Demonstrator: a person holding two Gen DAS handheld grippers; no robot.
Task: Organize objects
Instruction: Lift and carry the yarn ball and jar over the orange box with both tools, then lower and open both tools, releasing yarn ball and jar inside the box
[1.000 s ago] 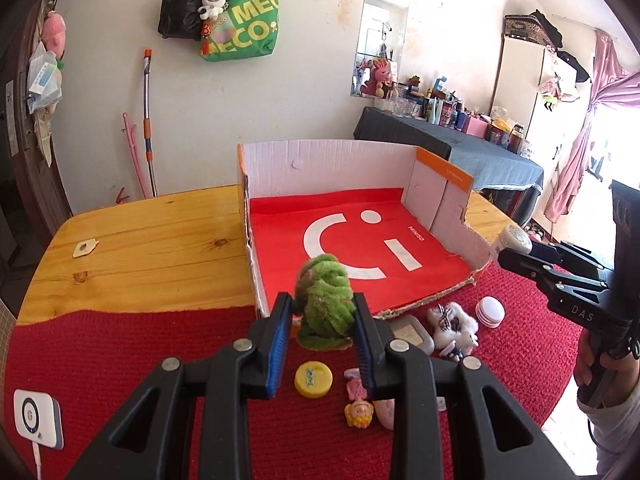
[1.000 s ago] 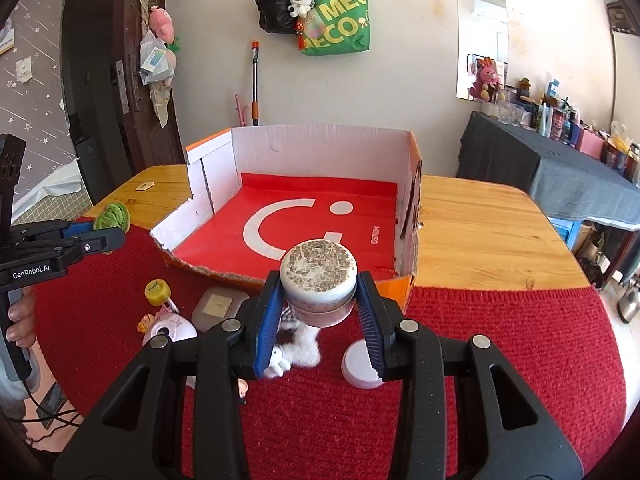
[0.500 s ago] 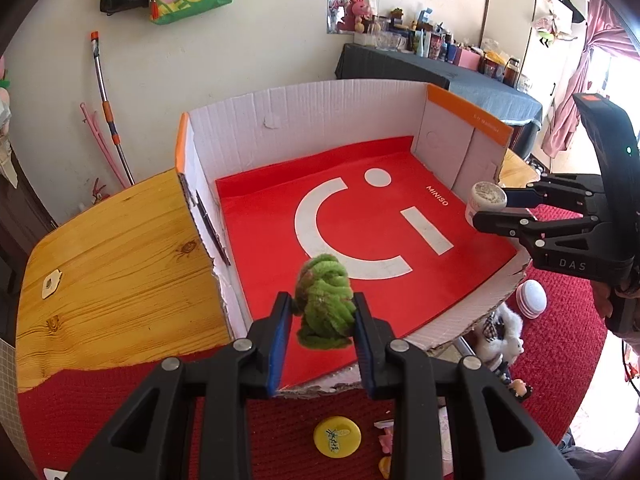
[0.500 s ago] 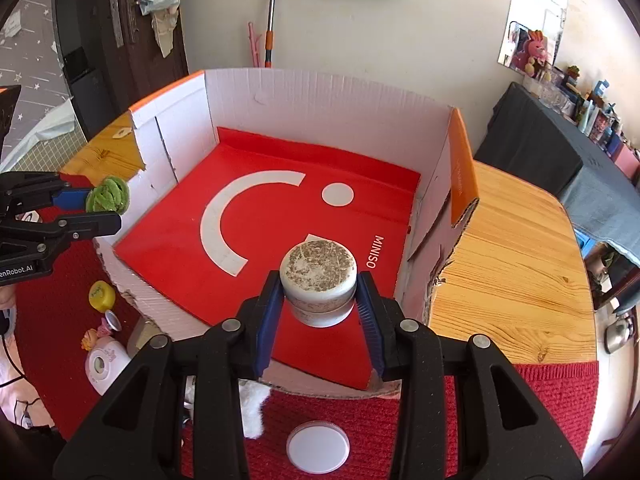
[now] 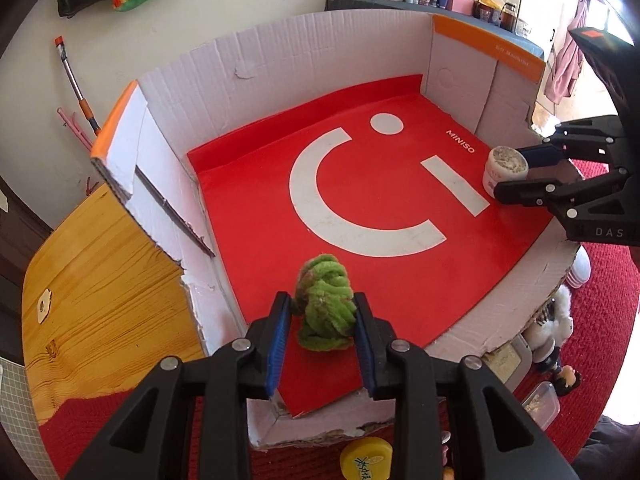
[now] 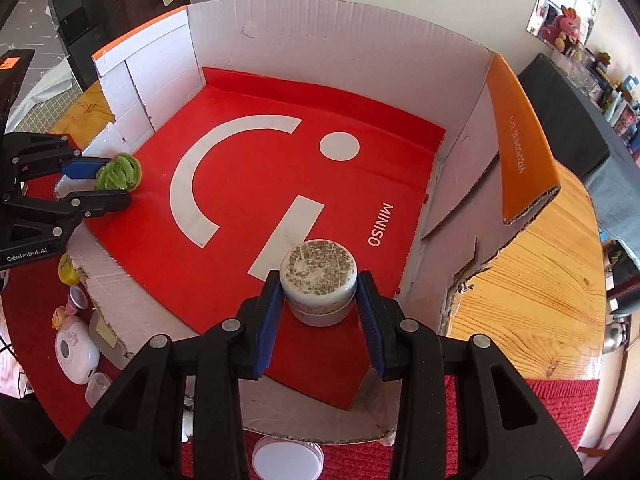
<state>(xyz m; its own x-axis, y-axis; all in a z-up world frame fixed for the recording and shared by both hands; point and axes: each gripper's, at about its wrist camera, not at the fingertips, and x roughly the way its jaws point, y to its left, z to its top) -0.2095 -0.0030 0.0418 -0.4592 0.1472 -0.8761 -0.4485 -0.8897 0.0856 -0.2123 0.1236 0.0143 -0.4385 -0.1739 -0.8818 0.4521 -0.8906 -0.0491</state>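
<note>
A white cardboard box (image 5: 288,52) with a red Miniso liner (image 5: 360,208) stands on the table; it also shows in the right wrist view (image 6: 332,40). My left gripper (image 5: 322,320) is shut on a fuzzy green toy (image 5: 326,304) low over the liner's near left corner; the toy also shows in the right wrist view (image 6: 118,171). My right gripper (image 6: 320,298) is shut on a white round jar (image 6: 318,280) with a speckled lid, low over the liner's near right part. The jar also shows in the left wrist view (image 5: 505,168).
On the red cloth (image 5: 608,280) in front of the box lie small items: a yellow cap (image 5: 366,458), a white fluffy toy (image 5: 558,320), a clear container (image 5: 540,404), a white lid (image 6: 287,458), a pink-white gadget (image 6: 76,354). Bare wood tabletop (image 6: 532,288) flanks the box.
Both grippers moved forward and down into the box with their objects still held. The green toy and the jar are now close above the red liner.
</note>
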